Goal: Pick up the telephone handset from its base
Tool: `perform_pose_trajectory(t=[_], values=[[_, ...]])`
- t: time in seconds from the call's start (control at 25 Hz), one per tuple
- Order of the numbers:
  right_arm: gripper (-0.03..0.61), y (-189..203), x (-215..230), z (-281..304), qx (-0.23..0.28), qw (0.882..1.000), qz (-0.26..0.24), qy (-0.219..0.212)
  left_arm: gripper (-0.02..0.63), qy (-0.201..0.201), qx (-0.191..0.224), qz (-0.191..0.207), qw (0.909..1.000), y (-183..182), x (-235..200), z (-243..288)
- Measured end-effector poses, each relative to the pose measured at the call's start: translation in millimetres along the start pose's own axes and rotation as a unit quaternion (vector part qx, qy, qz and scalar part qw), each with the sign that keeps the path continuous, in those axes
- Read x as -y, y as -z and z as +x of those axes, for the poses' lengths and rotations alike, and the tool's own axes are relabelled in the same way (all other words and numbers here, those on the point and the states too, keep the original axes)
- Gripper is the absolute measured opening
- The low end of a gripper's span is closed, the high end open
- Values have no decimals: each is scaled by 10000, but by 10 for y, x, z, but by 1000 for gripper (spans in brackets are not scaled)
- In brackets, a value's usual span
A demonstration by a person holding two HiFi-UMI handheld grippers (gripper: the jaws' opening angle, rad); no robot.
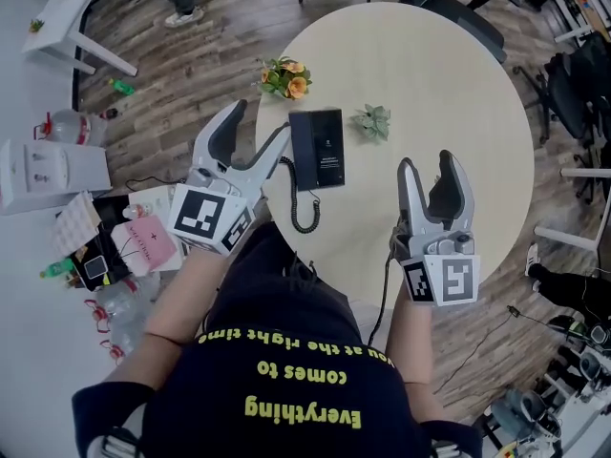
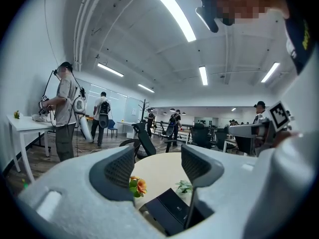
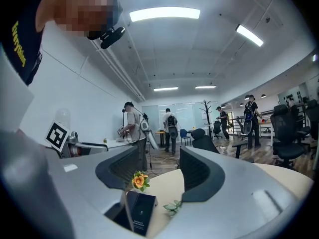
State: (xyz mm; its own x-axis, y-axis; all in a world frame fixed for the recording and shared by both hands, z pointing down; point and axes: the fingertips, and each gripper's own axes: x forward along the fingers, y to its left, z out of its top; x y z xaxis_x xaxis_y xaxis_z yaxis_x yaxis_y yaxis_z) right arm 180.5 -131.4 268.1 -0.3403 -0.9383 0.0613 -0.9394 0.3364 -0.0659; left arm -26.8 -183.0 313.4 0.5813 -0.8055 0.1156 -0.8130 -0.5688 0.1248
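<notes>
Room: open office, wood floor, ppl w/ rigs in bg; pale round table (image 1: 430, 74) right in front of you.
Phone: black telephone (image 1: 318, 149) lies flat on the table, just off the right jaw tip of your left gripper (image 1: 258, 122), and ahead and well left of your right gripper (image 1: 427, 163).
Handset: handset (image 1: 303, 151) seems to run along the base's side nearest your left gripper, not yet lifted. Black on black, so the outline is hard to read.
Cord: coiled cord (image 1: 304, 208) trails from the phone's near end back toward you.
Left gripper: jaws spread wide, nothing between them.
Right gripper: jaws apart, empty.
Handling: prob. light, rigid, smooth plastic, so it may slip, and the cord will tug back. Take hold mid-bar, across the narrow width.
Nearby: orange flowers (image 1: 286, 77) sit beyond your left gripper, so keep clear.
</notes>
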Motion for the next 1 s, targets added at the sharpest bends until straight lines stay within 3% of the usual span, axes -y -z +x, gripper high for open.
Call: perform_pose_trajectory(t=[0.24, 0.68, 1.0], values=[[255, 244, 16, 168, -258, 9996, 69, -79, 296, -117, -79, 27, 9999, 277, -73, 97], [254, 622, 0, 404, -616, 9975, 265, -215, 296, -90, -843, -373, 9957, 1133, -197, 256], [253, 801, -1, 497, -795, 9958, 337, -291, 272, 211, -1474, -626, 9869, 1725, -47, 359]])
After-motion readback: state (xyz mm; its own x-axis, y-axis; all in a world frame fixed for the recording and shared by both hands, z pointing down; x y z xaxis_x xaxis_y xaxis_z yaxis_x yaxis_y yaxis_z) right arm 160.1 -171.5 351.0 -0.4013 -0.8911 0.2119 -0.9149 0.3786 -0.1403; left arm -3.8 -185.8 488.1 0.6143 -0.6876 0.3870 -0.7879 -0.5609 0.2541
